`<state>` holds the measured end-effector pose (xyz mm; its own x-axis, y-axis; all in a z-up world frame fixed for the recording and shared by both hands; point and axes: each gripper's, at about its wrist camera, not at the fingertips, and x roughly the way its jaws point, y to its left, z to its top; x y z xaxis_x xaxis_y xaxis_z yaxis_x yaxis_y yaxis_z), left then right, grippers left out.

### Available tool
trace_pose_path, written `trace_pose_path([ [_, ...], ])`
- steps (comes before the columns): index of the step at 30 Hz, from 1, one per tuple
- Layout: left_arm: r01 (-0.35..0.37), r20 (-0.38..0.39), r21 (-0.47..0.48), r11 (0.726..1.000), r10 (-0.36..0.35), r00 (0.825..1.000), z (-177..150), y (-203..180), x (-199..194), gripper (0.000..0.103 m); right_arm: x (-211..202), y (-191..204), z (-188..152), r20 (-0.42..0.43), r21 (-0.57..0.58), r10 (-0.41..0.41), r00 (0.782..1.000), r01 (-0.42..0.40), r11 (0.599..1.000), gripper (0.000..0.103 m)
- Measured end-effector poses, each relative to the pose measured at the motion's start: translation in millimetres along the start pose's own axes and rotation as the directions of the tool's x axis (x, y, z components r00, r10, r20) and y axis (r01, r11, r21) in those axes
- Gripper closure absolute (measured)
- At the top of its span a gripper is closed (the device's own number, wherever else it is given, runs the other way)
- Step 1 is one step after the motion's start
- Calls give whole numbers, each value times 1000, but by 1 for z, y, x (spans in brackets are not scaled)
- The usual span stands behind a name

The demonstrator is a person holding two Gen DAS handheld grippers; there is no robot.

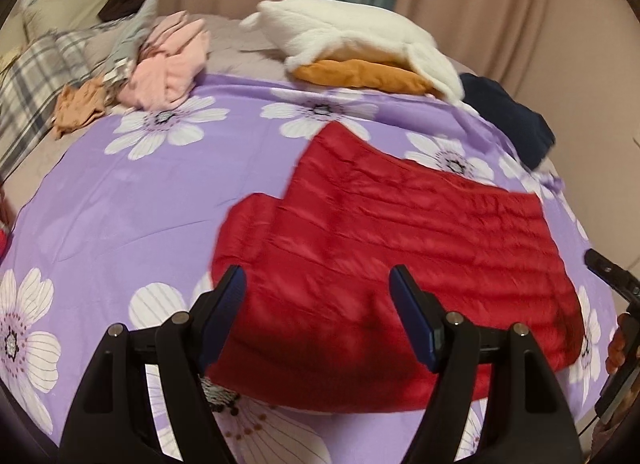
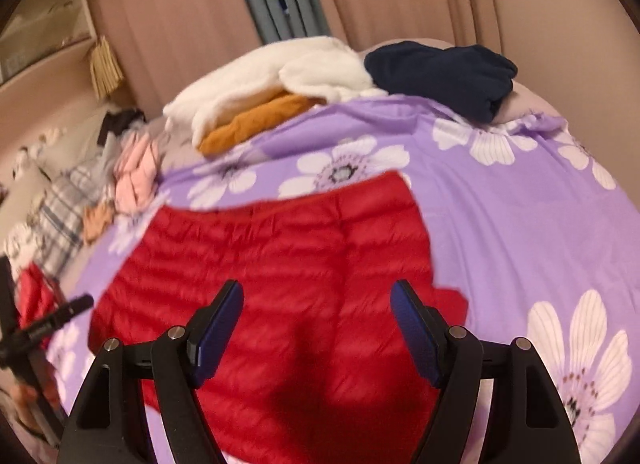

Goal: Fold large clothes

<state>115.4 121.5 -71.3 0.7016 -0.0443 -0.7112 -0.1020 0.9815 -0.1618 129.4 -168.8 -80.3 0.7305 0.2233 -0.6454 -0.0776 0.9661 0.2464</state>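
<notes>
Red quilted jacket (image 1: 384, 248) lies flat on the purple floral bedspread (image 1: 120, 199), near the front edge of the bed, roughly mid-width. Judged from its outline, it is already partly folded: body reads as a compact slab with one sleeve or flap jutting at the side, no sleeves spread wide. What seems left is a final fold or two to bring it down to stack size, then a move to the folded pile; I cannot tell how many layers sit under the top surface. Left gripper (image 1: 318, 292) hangs above the near hem, fingers well apart, nothing between them. Right gripper (image 2: 317, 306) likewise over the jacket's near half, fingers spread wide and empty, not touching the cloth. At the far edge of the bed a white fleece (image 1: 360, 35) rests on an orange garment (image 1: 360, 77), with a navy garment (image 1: 508, 119) just beside them, likely the finished stack. Left wrist view shows more of the unfolded heap: pink garment (image 1: 168, 63), small tan piece (image 1: 78, 107), plaid fabric (image 1: 32, 87), so more work remains. Right wrist view alone shows another red item (image 2: 36, 296) off the bed's side, and shows the navy garment whole. Both views are blurred
</notes>
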Motion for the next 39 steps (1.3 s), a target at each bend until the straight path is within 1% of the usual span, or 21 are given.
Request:
trace_pose_path([
  [4, 5, -33, 25, 1000, -5, 999, -12, -10, 10, 30, 5, 3, -13, -14, -25, -27, 1000, 27, 999, 27],
  [8, -17, -66, 58, 998, 21, 998, -24, -19, 24, 30, 7, 7, -26, -42, -52, -50, 998, 47, 998, 27],
  [11, -30, -90, 72, 997, 36, 995, -30, -21, 33, 30, 17, 3, -34, -82, -55, -70, 994, 66, 996, 28],
  [16, -19, -130, 63, 998, 28, 991, -36, -16, 45, 29, 29, 1, -46, -135, -72, -88, 987, 79, 994, 28],
  [21, 5, -152, 31, 1000, 0, 988, -38, -10, 53, 27, 38, 2, -52, -165, -96, -94, 982, 79, 992, 28],
  [27, 4, -160, 36, 999, 2, 987, -41, -12, 56, 27, 41, -3, -56, -173, -76, -77, 982, 65, 995, 28],
  [30, 15, -168, 22, 1000, -11, 986, -41, -10, 57, 27, 38, -1, -54, -181, -79, -86, 980, 73, 994, 28],
  [33, 25, -176, 4, 1000, -24, 984, -40, -7, 57, 27, 26, 2, -48, -158, -96, -109, 981, 94, 991, 28],
  [36, 24, -178, 0, 1000, -23, 984, -40, -8, 57, 27, 6, 8, -43, -87, -138, -142, 986, 129, 982, 28],
  [39, 21, -177, -4, 1000, -21, 984, -40, -8, 57, 27, -11, 13, -38, -32, -154, -124, 992, 118, 981, 28],
])
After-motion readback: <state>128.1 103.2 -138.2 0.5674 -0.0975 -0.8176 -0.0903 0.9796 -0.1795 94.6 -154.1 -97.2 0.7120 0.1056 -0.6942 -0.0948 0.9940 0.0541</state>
